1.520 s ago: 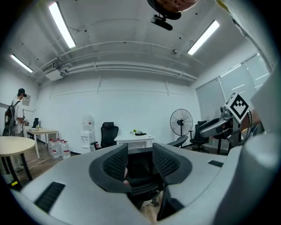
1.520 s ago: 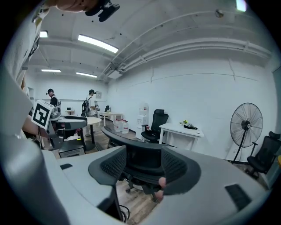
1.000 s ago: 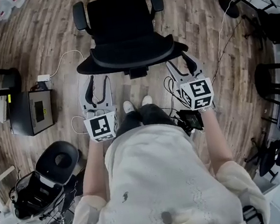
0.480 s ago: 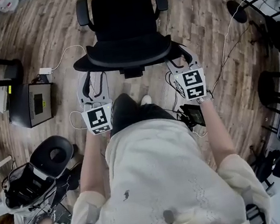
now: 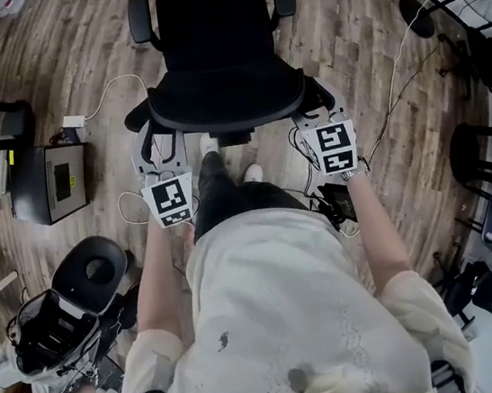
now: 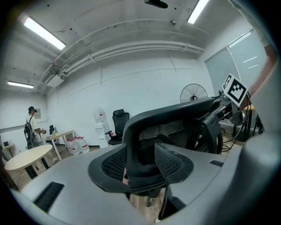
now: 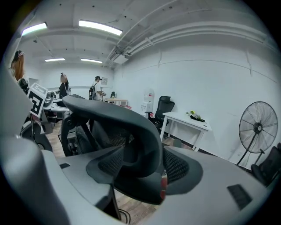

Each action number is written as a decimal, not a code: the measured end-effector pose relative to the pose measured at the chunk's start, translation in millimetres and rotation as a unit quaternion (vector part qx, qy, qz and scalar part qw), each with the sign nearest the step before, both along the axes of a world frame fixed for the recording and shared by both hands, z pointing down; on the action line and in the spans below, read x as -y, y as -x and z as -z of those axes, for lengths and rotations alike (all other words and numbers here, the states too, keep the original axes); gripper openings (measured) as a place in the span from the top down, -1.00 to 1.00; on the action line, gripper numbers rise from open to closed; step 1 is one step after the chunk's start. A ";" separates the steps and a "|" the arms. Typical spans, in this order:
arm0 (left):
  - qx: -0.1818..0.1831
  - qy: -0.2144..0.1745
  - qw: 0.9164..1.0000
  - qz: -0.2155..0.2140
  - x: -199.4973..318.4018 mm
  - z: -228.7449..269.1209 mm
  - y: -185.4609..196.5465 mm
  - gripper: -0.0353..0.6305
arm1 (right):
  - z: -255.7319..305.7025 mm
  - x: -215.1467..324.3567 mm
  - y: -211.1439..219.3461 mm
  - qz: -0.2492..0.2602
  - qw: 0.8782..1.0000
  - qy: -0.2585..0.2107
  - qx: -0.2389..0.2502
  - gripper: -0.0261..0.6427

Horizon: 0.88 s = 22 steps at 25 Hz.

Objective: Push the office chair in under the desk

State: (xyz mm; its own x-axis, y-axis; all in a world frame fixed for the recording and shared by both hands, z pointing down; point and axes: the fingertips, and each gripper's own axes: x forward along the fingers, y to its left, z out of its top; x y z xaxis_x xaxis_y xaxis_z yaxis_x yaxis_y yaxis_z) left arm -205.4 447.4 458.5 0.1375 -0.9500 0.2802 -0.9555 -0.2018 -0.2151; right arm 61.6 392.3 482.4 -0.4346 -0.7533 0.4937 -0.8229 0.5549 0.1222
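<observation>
Left gripper [image 5: 159, 144] and right gripper [image 5: 315, 120], jaws wide and just opening, straddle the backrest [image 5: 229, 107] rim of the office chair [image 5: 216, 32], which runs crosswise ahead.

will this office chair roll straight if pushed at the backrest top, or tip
The office chair probably glides easily on the smooth wood floor. Pushed high on the backrest, it may lean or swivel first. Loose cables beside it could catch it.
</observation>
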 end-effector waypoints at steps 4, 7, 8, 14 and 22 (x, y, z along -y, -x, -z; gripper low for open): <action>0.005 0.001 1.000 -0.003 19.7 -6.3 11.4 0.23 | -2.4 14.6 8.8 -0.006 1.000 -0.010 -0.007 0.07; 0.017 -0.004 1.000 -0.011 33.9 -7.7 17.7 0.19 | -1.3 24.1 15.4 -0.005 1.000 -0.024 -0.010 0.06; 0.025 -0.007 1.000 -0.015 38.6 -7.3 18.9 0.18 | -0.2 26.7 17.6 -0.003 1.000 -0.029 -0.010 0.05; 0.048 -0.022 0.998 -0.033 67.5 -5.1 22.5 0.12 | 8.4 48.0 26.0 0.006 0.997 -0.074 -0.020 0.02; 0.057 -0.035 0.996 -0.063 90.7 -6.5 25.4 0.10 | 2.6 58.4 30.5 0.008 0.995 -0.096 -0.013 0.00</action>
State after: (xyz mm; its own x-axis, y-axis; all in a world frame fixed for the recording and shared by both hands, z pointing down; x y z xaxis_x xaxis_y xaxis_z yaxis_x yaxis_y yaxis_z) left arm -230.8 356.7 465.0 0.2283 -0.9447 0.2352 -0.8922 -0.2997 -0.3378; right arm 31.1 333.9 479.8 -0.4364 -0.8281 0.3519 -0.8095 0.5320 0.2482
